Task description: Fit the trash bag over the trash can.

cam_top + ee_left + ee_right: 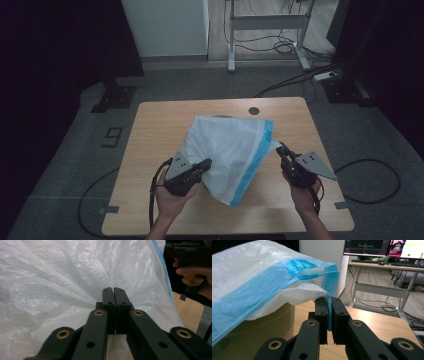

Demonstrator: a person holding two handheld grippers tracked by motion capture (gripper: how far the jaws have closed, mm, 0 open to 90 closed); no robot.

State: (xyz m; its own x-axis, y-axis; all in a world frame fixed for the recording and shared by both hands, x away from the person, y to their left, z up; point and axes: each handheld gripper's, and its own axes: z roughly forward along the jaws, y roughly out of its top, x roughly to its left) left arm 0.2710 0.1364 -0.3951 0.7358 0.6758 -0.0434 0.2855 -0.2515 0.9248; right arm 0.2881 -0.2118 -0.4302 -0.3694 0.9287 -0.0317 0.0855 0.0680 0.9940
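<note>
The left tool (113, 293) is seen with its jaws pressed together on a fold of the white plastic bag (225, 150); in the left gripper view the film is gathered into creases that run to the closed tips. In the high view this tool (192, 172) is held at the bag's near left side by the person's left hand (172, 197), with its cable looped beside it.

The right tool (329, 302) is likewise closed, and the blue-banded edge of the bag (287, 275) is pinched between its jaws, a strip of blue film being visible in the narrow gap. In the high view it (285, 155) is held at the bag's right edge by the right hand (302, 192), and the grey three-cornered plate on it is turned up towards the camera.

The bag is stretched between the two tools above the middle of the wooden worktop (155, 125), its blue band (252, 162) running along the right side. Under the raised edge, in the right gripper view, a yellowish container (262, 325) is seen on the worktop, just below the film. Beyond it, a desk (384, 266) with monitors is visible.
</note>
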